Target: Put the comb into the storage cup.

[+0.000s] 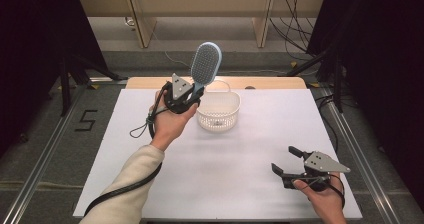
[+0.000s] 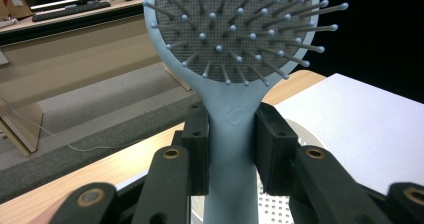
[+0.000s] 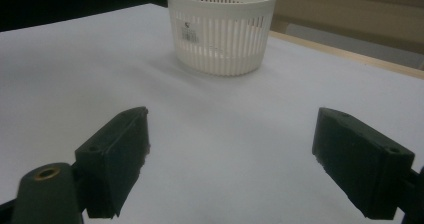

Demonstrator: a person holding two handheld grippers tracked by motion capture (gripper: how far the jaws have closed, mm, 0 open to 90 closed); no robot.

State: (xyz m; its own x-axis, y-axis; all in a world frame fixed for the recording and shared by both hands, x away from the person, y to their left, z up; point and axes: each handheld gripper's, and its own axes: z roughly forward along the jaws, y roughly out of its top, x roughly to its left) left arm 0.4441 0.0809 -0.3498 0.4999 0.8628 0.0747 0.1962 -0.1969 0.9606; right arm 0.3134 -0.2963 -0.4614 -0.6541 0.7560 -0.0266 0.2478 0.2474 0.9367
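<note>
Left gripper (image 1: 192, 95) clamps a blue hairbrush (image 1: 205, 64) by its handle, head upright above it; white basket (image 1: 218, 111) just beside.

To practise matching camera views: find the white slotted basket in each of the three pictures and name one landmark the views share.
High view: the basket stands on the white table, just above centre, right of the left gripper.
Left gripper view: a bit of its perforated base shows at the bottom, behind the hairbrush handle.
Right gripper view: upper centre.
Shared landmark: the table's wooden far edge.
</note>
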